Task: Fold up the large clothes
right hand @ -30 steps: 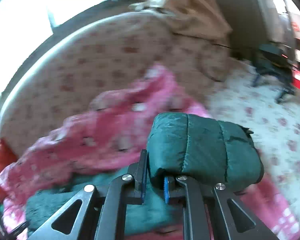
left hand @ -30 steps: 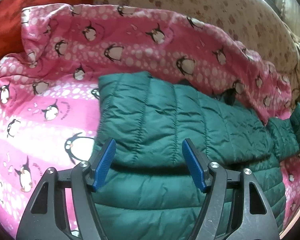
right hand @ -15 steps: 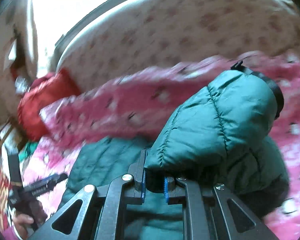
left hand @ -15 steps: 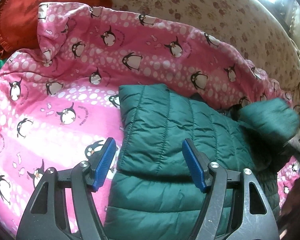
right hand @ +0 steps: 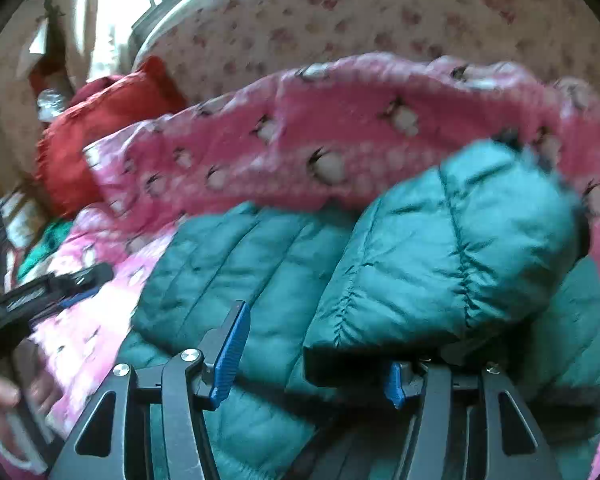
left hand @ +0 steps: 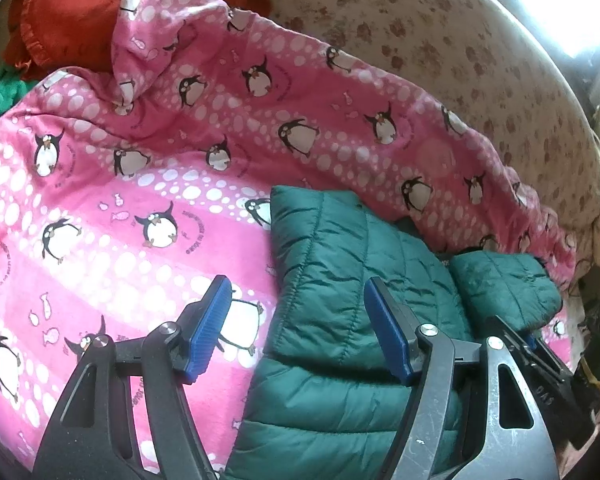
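— Since a second ago, what moved?
— Right gripper (right hand: 312,354) has let go; its jaws now stand apart, and the sleeve (right hand: 452,248) it clamped lies folded over the jacket (left hand: 340,280).
— Where's the jacket?
— On the pink penguin blanket (left hand: 140,184), spread over the bed, near the red cushion (left hand: 100,12).
— And the left gripper (left hand: 300,330)?
— Jaws apart, holding nothing, above the jacket's left edge.
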Motion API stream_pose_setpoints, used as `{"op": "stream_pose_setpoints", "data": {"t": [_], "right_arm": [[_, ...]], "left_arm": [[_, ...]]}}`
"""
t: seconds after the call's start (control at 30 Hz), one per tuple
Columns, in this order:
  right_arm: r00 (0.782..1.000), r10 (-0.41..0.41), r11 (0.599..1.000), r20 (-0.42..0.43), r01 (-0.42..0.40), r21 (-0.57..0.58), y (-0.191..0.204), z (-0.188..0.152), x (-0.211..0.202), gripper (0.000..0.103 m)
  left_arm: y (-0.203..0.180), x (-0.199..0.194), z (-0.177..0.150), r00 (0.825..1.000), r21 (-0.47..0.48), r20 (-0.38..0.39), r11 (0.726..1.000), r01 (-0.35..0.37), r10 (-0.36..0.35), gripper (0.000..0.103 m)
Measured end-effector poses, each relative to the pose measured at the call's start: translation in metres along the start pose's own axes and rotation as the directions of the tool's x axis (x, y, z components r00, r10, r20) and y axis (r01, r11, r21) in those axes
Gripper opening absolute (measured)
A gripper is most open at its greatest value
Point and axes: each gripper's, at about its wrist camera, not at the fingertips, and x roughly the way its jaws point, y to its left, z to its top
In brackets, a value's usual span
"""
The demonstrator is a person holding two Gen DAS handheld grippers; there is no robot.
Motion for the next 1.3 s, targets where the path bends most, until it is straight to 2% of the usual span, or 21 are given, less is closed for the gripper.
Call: {"op": "stream_pose_setpoints", "data": {"t": [0.1,0.17,0.23,0.3,0.33,0.43,0.57,0.7,0.87,0.97,1.03,1.2,1.3], "right_arm": [[1.0,-0.01,0.989,-0.002,0.009,-0.146,0.036,0.006,0.008,0.06],[0.998,-0.02,0.947,-0.062,-0.001,-0.322,0.069,-0.005,0.021,0.068],[0.991,-0.057,0.892,-0.119,-0.003,-0.451,0.089,-0.022,0.031,0.07],[0.989,-0.08,0.858,-0.122,0.006,-0.513,0.094,-0.037,0.032,0.07],[0.989,-0.08,0.856,-0.121,0.006,-0.517,0.092,-0.04,0.029,0.07],[0.993,-0.043,0.892,-0.109,-0.011,-0.452,0.075,-0.039,0.016,0.07],[0.996,0.025,0.955,-0.085,-0.05,-0.293,0.045,-0.03,-0.008,0.07],[0.998,0.046,0.989,-0.033,-0.05,-0.136,0.013,-0.023,-0.033,0.07],[1.0,0.025,0.999,0.01,-0.025,0.038,-0.037,-0.027,-0.06,0.07],[0.999,0.022,0.991,0.023,-0.025,0.129,-0.063,-0.033,-0.073,0.07],[0.999,0.024,0.984,0.031,-0.029,0.176,-0.078,-0.036,-0.079,0.07],[0.999,-0.003,0.97,0.038,-0.006,0.242,-0.103,-0.045,-0.087,0.07],[0.999,-0.011,0.959,0.041,-0.001,0.284,-0.115,-0.047,-0.088,0.07]], "left_arm": [[0.005,-0.003,0.004,1.0,-0.009,0.014,1.0,-0.003,0.003,0.069],[0.009,-0.002,0.005,1.0,-0.024,0.011,1.0,-0.002,0.003,0.069],[0.014,0.0,0.006,1.0,-0.04,0.0,0.999,0.005,-0.005,0.069],[0.015,0.0,0.006,1.0,-0.047,-0.007,0.999,0.013,-0.013,0.069],[0.016,0.0,0.006,1.0,-0.046,-0.009,0.999,0.015,-0.016,0.069],[0.014,0.0,0.005,0.999,-0.049,-0.006,0.998,0.04,-0.04,0.069],[0.004,0.004,0.003,0.997,-0.032,-0.01,0.997,0.076,-0.076,0.069],[-0.016,0.013,-0.002,0.996,0.017,-0.027,0.996,0.09,-0.089,0.069],[-0.049,0.033,-0.012,0.996,0.135,-0.075,0.989,0.053,-0.043,0.069],[-0.062,0.041,-0.018,0.997,0.182,-0.07,0.982,0.048,-0.036,0.068],[-0.069,0.042,-0.02,0.999,0.212,-0.044,0.977,0.039,-0.03,0.048],[-0.079,0.041,-0.024,1.0,0.273,-0.013,0.962,0.023,-0.02,0.023],[-0.08,0.035,-0.024,0.999,0.279,0.01,0.96,0.029,-0.034,0.016]]}}
